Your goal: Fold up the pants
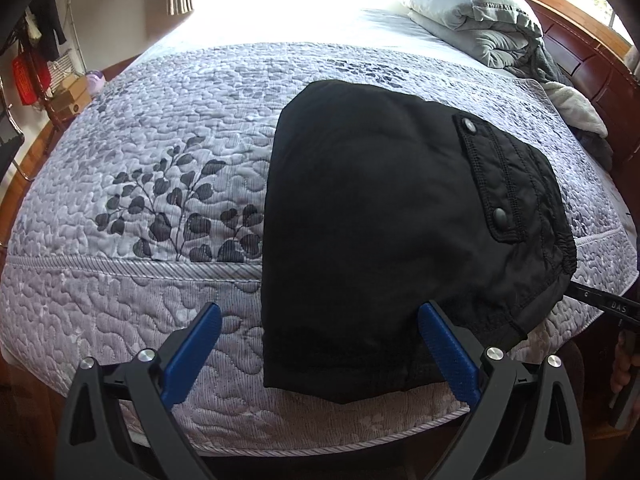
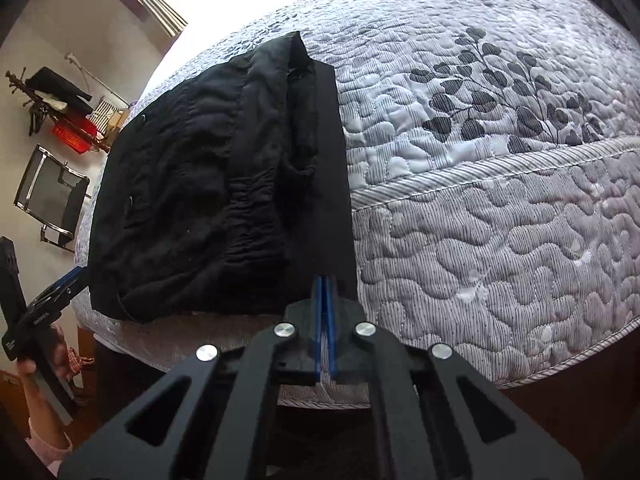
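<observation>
The black pants (image 1: pixel 384 232) lie on the quilted bedspread (image 1: pixel 132 184) of the bed, close to its near edge, already brought down to a compact, thick, roughly rectangular bundle; a snap-buttoned pocket flap (image 1: pixel 500 176) and the gathered elastic waistband (image 2: pixel 248 216) show on top, with one straight folded edge running along the side. Judging from that shape, the main folds look finished, and what is left appears to be only tidying: squaring the loose bottom corner near the waistband, where a layer sticks out a little, or one last fold if a smaller bundle is wanted. The left hand-held gripper (image 1: pixel 320 344) hovers over the near end of the bundle with its blue pads spread wide, one pad over the bedspread and the other over the cloth, gripping nothing. The right hand-held gripper (image 2: pixel 325 292) has its pads pressed together at the near corner of the bundle's straight edge; whether a bit of dark cloth is pinched there I cannot tell, since only a pale strip shows between the blades. A grey comforter (image 1: pixel 468 12) is heaped at the far end of the bed, well apart from the pants.
</observation>
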A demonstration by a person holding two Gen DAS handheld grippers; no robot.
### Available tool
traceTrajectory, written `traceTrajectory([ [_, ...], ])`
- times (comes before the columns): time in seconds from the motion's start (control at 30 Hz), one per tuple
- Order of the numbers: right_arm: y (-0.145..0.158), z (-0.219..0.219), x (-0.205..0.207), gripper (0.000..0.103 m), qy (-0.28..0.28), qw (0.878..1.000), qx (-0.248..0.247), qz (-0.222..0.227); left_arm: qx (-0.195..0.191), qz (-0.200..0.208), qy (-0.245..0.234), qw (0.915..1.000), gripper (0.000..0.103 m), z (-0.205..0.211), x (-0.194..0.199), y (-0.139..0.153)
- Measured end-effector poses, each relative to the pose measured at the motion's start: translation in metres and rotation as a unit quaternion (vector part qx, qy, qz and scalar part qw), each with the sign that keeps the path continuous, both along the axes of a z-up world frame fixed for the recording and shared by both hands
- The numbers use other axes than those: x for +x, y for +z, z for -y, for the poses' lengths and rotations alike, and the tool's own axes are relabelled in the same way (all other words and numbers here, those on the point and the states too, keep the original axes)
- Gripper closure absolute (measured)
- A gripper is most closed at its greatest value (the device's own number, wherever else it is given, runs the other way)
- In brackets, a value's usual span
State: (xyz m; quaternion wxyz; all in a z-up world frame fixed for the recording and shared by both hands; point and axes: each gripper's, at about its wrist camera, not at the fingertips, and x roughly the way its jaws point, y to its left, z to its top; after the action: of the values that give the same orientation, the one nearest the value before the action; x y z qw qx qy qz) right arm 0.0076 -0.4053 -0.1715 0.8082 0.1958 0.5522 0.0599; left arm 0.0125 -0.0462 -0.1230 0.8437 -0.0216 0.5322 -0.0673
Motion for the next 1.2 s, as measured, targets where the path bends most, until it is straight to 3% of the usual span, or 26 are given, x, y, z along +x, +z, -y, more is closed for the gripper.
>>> traceTrajectory([
  [0.07, 0.008, 0.004, -0.002, 0.093, -0.003, 1.0, 0.001, 0.012, -0.019, -0.008, 0.0, 0.9998, 0.004, -0.01, 0.003, 0.003],
  [0.13, 0.017, 0.01, -0.002, 0.079, -0.007, 1.0, 0.01, 0.026, -0.038, -0.013, 0.001, 0.9992, 0.004, -0.019, 0.008, 0.009],
  [0.27, 0.037, 0.016, 0.002, 0.066, -0.006, 0.997, 0.052, 0.055, -0.109, -0.036, -0.006, 0.9934, 0.004, -0.036, 0.018, 0.018],
  [0.33, 0.044, 0.018, 0.005, 0.042, -0.004, 0.995, 0.077, 0.066, -0.156, -0.051, -0.007, 0.9865, 0.004, -0.045, 0.022, 0.019],
  [0.37, 0.047, 0.02, 0.007, 0.039, -0.003, 0.993, 0.09, 0.071, -0.187, -0.066, -0.01, 0.98, 0.004, -0.05, 0.024, 0.016],
  [0.43, 0.047, 0.021, 0.01, 0.038, -0.001, 0.992, 0.105, 0.073, -0.227, -0.094, -0.008, 0.9692, 0.004, -0.059, 0.028, 0.007],
  [0.47, 0.047, 0.02, 0.014, 0.038, -0.003, 0.992, 0.105, 0.07, -0.232, -0.099, 0.0, 0.9677, 0.004, -0.063, 0.028, 0.002],
  [0.6, 0.032, 0.022, 0.016, 0.038, -0.01, 0.991, 0.12, 0.053, -0.22, -0.125, -0.001, 0.9674, 0.004, -0.067, 0.028, -0.02],
  [0.7, 0.022, 0.024, 0.011, 0.039, -0.013, 0.99, 0.133, 0.047, -0.246, -0.145, -0.011, 0.9582, 0.004, -0.066, 0.026, -0.034],
  [0.83, 0.011, 0.028, 0.008, 0.039, -0.021, 0.988, 0.148, 0.036, -0.225, -0.159, -0.002, 0.9613, 0.004, -0.059, 0.028, -0.051],
  [0.97, 0.004, 0.031, 0.008, 0.038, -0.028, 0.986, 0.161, 0.028, -0.254, -0.172, -0.002, 0.9518, 0.004, -0.051, 0.036, -0.057],
  [1.2, -0.002, 0.035, 0.008, 0.033, -0.033, 0.986, 0.164, 0.023, -0.271, -0.193, 0.0, 0.943, 0.004, -0.034, 0.047, -0.063],
])
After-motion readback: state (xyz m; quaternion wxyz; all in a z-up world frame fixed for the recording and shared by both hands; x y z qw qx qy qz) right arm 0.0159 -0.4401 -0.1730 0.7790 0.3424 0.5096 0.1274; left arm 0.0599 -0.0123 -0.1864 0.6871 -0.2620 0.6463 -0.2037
